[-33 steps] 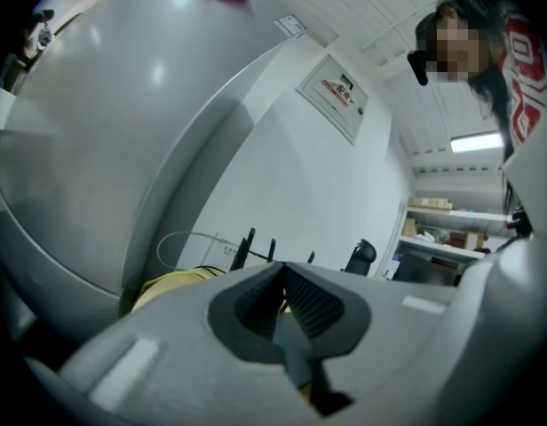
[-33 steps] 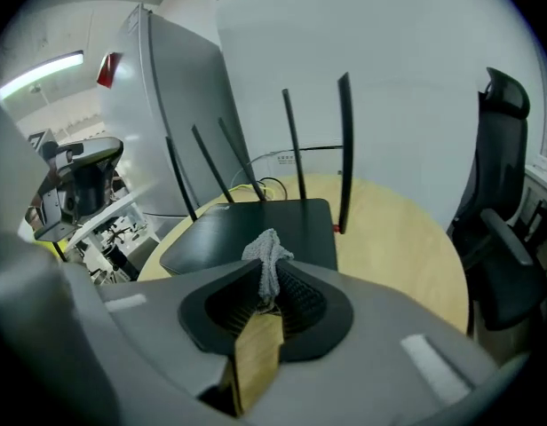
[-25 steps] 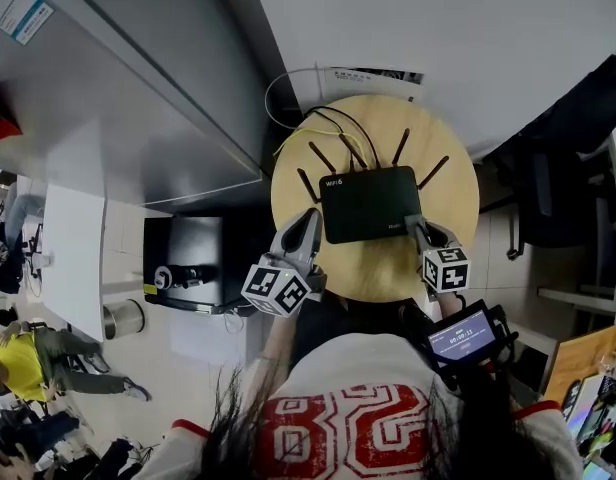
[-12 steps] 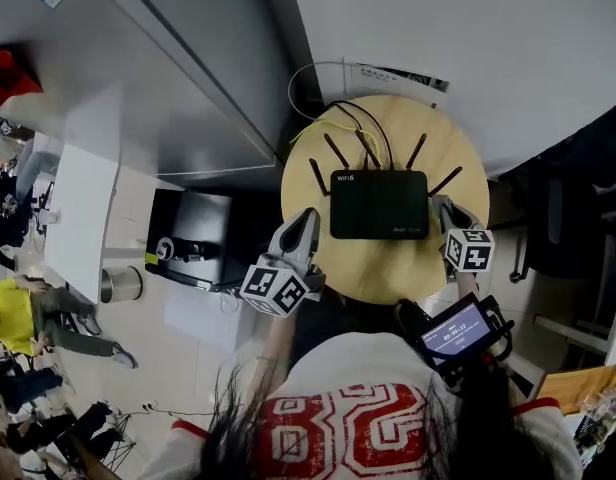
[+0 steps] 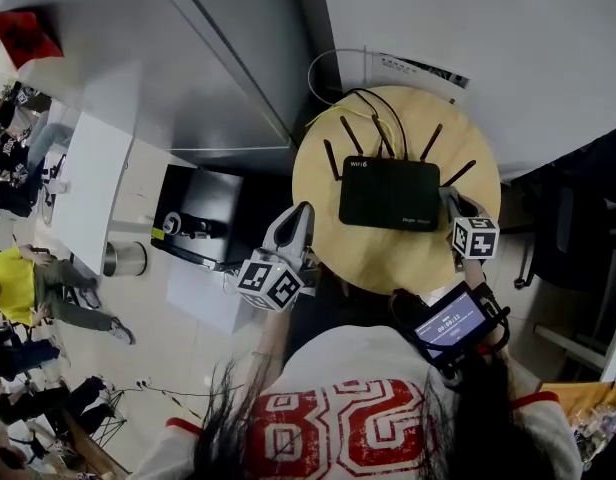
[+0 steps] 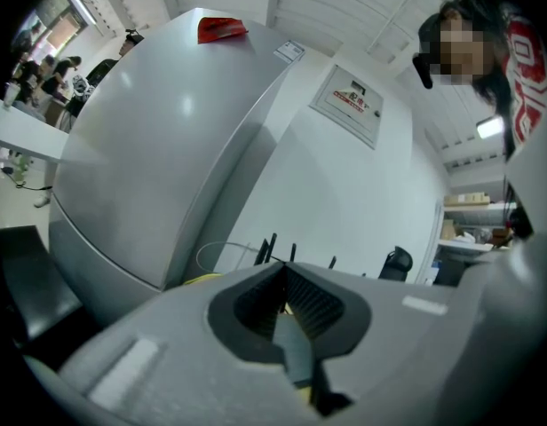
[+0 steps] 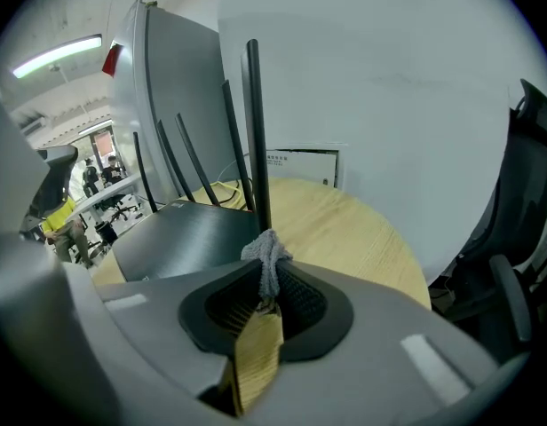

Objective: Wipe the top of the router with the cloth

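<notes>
A white wall curves close behind the round wooden tabletop from 12 to 2 o'clock. A tall grey cabinet stands off its 10 o'clock side, and a dark office chair sits at 3 o'clock. Off the rim at 9 o'clock there is open floor with a black box and a metal bin.

The black router lies flat on the 12 o'clock half of the tabletop, its antennas raised along its far edge, where yellow and black cables trail to the wall. A bare band of wood runs from the router's near edge to the rim at 6 o'clock.

The right tongs sit at the router's 3 o'clock edge, closed on a small grey cloth that pokes out beyond the tips, just beside the nearest antenna. The right gripper view does not show whether the cloth touches the router's top.

The left tongs hang over the rim at 8 o'clock, apart from the router, closed with nothing between them. A small screen glows below the right tongs.
</notes>
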A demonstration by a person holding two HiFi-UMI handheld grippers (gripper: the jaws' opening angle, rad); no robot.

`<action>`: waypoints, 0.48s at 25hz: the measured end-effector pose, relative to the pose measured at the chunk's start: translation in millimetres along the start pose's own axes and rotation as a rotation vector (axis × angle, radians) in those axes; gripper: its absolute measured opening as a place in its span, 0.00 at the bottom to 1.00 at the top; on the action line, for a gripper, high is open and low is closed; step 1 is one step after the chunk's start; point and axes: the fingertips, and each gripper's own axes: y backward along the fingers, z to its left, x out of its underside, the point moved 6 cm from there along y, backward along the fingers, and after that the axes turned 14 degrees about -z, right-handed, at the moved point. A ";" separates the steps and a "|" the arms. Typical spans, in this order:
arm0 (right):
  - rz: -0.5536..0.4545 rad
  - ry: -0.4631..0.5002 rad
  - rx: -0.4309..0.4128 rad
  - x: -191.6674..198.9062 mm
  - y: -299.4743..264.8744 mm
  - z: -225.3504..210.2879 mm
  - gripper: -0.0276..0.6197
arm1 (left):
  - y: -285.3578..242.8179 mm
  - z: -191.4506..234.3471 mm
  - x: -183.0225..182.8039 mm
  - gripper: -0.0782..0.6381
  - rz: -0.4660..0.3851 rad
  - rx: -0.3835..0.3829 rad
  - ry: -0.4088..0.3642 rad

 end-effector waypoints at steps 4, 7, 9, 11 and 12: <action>-0.016 -0.036 -0.006 2.5 4.2 6.6 0.11 | -3.0 -4.2 -0.5 0.10 0.007 0.023 0.002; -0.003 -0.038 -0.022 9.9 10.8 14.7 0.11 | -5.8 -10.1 2.4 0.10 0.024 0.053 0.008; 0.012 -0.040 -0.026 17.5 16.7 20.3 0.11 | -6.5 -13.1 3.9 0.10 0.031 0.068 0.013; 0.022 -0.049 -0.024 25.1 22.8 25.1 0.11 | -7.6 -14.5 4.6 0.10 0.034 0.079 0.016; 0.027 -0.053 -0.023 28.6 25.8 27.6 0.11 | -8.0 -14.5 4.9 0.10 0.036 0.083 0.018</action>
